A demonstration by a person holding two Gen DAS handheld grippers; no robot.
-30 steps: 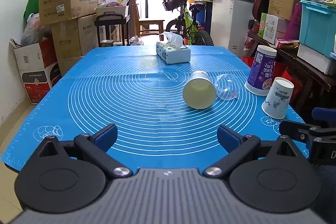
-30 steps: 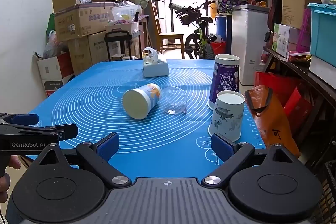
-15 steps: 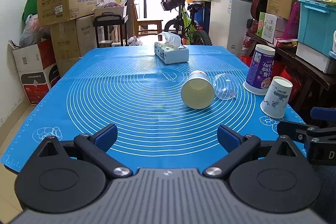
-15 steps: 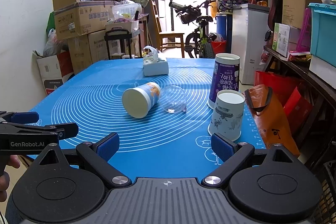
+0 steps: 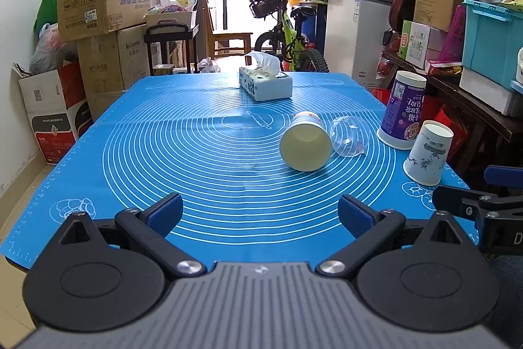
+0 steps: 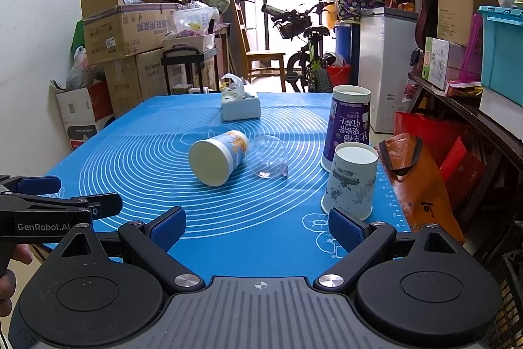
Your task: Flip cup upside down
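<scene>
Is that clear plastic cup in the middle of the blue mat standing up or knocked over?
Knocked over. The clear plastic cup lies on its side on the blue mat, beside the paper cup with the cream base, which also lies tipped.

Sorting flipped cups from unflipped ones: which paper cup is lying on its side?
The pale yellow paper cup with the orange-and-blue print, lying mid-mat beside the clear plastic dome lid. The tall purple cup and white patterned cup both stand upside down.
</scene>
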